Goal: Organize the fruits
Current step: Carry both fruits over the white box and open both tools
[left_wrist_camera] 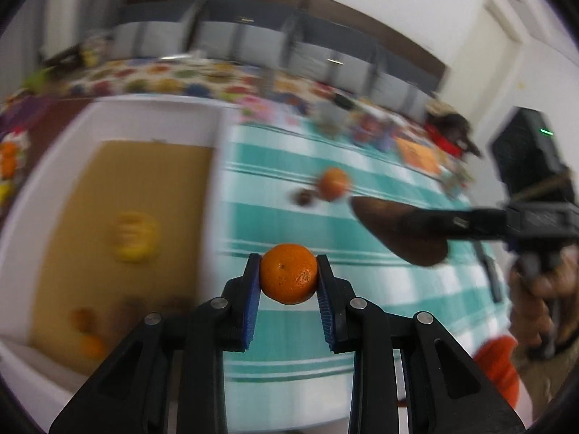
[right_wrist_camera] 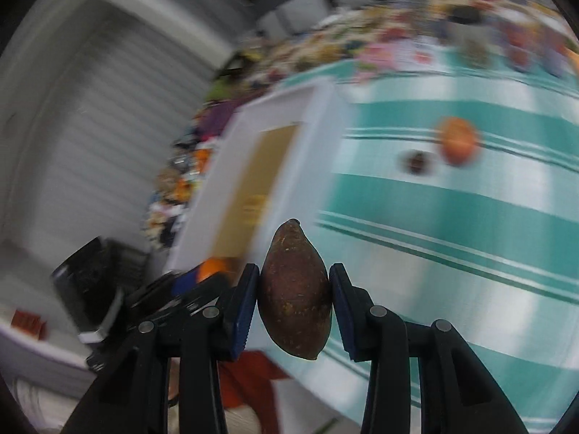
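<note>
My left gripper [left_wrist_camera: 288, 275] is shut on an orange mandarin [left_wrist_camera: 288, 273] and holds it above the teal striped cloth, just right of a white tray [left_wrist_camera: 47, 188]. The tray has a brown bottom with a yellow fruit [left_wrist_camera: 134, 237] and orange fruits [left_wrist_camera: 88, 332] in it. My right gripper [right_wrist_camera: 294, 289] is shut on a brown oval fruit [right_wrist_camera: 295, 293], which also shows in the left wrist view [left_wrist_camera: 401, 231]. Another mandarin [left_wrist_camera: 333, 183] [right_wrist_camera: 457, 140] and a small dark fruit [left_wrist_camera: 302, 197] [right_wrist_camera: 416, 161] lie on the cloth.
The teal and white striped cloth [left_wrist_camera: 307, 224] covers the table. Colourful clutter [left_wrist_camera: 365, 126] lines the far edge. The white tray also shows in the right wrist view [right_wrist_camera: 307, 115], left of the cloth. A hand [left_wrist_camera: 542, 289] holds the right gripper at right.
</note>
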Available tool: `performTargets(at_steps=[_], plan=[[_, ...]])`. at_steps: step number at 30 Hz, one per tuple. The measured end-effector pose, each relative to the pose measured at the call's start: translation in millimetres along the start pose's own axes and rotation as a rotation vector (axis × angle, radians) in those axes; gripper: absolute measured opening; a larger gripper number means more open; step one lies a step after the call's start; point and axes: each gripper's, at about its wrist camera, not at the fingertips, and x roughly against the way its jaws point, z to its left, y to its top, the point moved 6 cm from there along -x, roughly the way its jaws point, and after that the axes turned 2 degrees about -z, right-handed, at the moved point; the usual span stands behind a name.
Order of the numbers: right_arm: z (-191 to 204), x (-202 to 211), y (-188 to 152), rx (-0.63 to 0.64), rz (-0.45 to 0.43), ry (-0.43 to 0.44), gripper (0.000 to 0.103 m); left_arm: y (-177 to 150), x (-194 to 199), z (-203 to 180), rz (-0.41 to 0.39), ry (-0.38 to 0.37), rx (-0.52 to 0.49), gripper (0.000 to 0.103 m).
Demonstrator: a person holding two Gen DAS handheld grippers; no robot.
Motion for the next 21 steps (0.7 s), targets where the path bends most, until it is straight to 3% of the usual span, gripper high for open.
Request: performTargets(at_steps=[5,7,12,17,19,20,21], plan=[[75,-78,12,0.073,0.033,0.064,0.040,-2,-25,107,0.086,0.187,0.124,0.029],[91,-109,13,0.105,0.051,0.046,0.040,-7,-40,132,0.129,0.233,0.150,0.029],[107,-177,1,0.213,0.126,-0.055,0.040,-21,-57,172,0.214,0.278,0.231,0.030],[104,-220,-17,0.375,0.203,-0.165,0.041,-29,-59,184,0.251,0.304,0.251,0.031],[103,-225,-19,0.423,0.207,-0.202,0.041,-28,-59,184,0.247,0.326,0.248,0.047],[102,-223,-16,0.436,0.194,-0.211,0.042,-26,-54,184,0.229,0.344,0.246,0.064],[103,-217,-13,0.442,0.178,-0.211,0.046,-24,-48,183,0.207,0.354,0.244,0.072]])
